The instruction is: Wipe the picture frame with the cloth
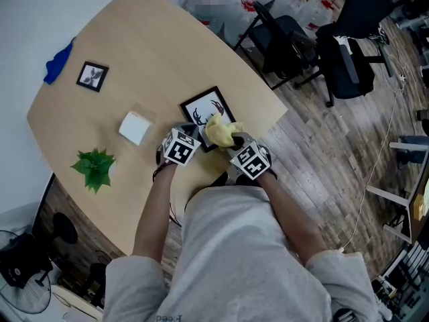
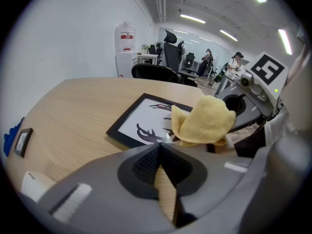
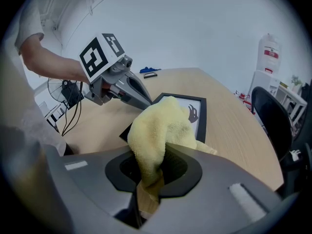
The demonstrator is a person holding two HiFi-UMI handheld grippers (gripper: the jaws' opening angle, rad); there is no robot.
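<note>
The left hand-held gripper (image 2: pixel 157 148) has its jaws pressed together on nothing. Just ahead, the black-rimmed rectangular picture frame (image 2: pixel 139 121) lies flat on the pale wooden surface (image 2: pixel 73 108). The right hand-held gripper (image 3: pixel 160 156) clamps a yellow terry cloth (image 3: pixel 158 126), which hides the frame's near corner.

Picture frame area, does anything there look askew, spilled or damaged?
Nothing stands out. The picture frame lies flat and intact on the table, and the yellow cloth is bunched on it, pinched in the right tongs.
</note>
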